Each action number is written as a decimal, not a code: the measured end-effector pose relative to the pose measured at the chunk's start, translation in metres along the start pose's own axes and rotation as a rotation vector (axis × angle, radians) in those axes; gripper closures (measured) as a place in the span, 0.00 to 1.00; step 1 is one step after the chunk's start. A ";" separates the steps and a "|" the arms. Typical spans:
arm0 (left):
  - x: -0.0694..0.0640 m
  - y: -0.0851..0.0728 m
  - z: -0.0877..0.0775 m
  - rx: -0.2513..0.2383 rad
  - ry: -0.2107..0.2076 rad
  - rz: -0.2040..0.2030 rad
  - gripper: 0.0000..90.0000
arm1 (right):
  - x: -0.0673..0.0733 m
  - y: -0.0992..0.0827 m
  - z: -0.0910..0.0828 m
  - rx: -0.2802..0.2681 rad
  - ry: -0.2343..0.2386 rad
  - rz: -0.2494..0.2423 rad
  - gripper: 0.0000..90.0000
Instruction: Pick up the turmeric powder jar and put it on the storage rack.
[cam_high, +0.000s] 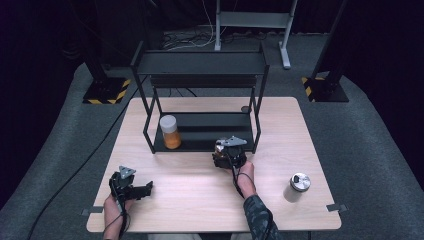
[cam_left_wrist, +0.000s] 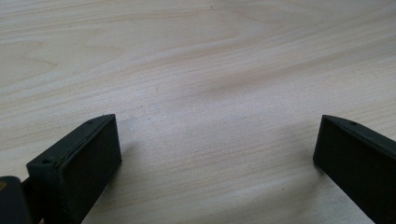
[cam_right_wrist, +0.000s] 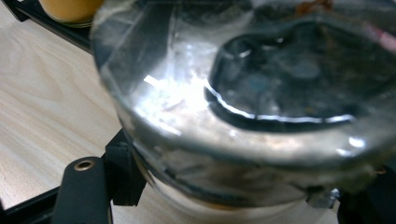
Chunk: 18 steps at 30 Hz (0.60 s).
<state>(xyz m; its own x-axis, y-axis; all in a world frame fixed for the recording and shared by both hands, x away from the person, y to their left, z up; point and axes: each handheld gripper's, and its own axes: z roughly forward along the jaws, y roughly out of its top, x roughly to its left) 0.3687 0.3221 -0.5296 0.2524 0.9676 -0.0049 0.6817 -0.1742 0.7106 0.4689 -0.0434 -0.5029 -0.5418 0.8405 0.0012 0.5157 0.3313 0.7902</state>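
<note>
My right gripper (cam_high: 229, 150) stands at the front edge of the black rack's (cam_high: 200, 62) lower shelf, right of centre. In the right gripper view it (cam_right_wrist: 210, 196) is shut on a jar with a shiny metal lid (cam_right_wrist: 243, 93), which sits very close to the camera and is blurred. At the table's front left my left gripper (cam_high: 145, 189) rests low over the wood; its jaws stand wide apart in the left gripper view (cam_left_wrist: 215, 154), and nothing is between them.
A jar of orange stuff with a white lid (cam_high: 170, 131) stands on the rack's lower shelf at the left. A silver-lidded jar (cam_high: 298, 187) stands on the wooden table (cam_high: 200, 200) at the front right. Dark carpet and stand feet surround the table.
</note>
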 end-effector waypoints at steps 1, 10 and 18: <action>0.000 0.000 0.000 0.000 0.000 -0.001 0.00 | 0.000 0.001 -0.001 0.000 -0.001 -0.002 0.34; 0.000 0.000 0.000 0.000 0.000 0.000 0.00 | -0.001 0.007 -0.005 -0.008 -0.001 -0.009 0.34; 0.000 0.000 0.000 0.000 0.000 0.000 0.00 | -0.001 0.013 -0.008 -0.019 -0.009 -0.013 0.34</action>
<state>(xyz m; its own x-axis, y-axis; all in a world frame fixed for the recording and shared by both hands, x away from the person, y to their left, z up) 0.3687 0.3221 -0.5296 0.2521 0.9677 -0.0050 0.6816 -0.1739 0.7107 0.4702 -0.0435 -0.4877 -0.5421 0.8402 -0.0145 0.4958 0.3338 0.8017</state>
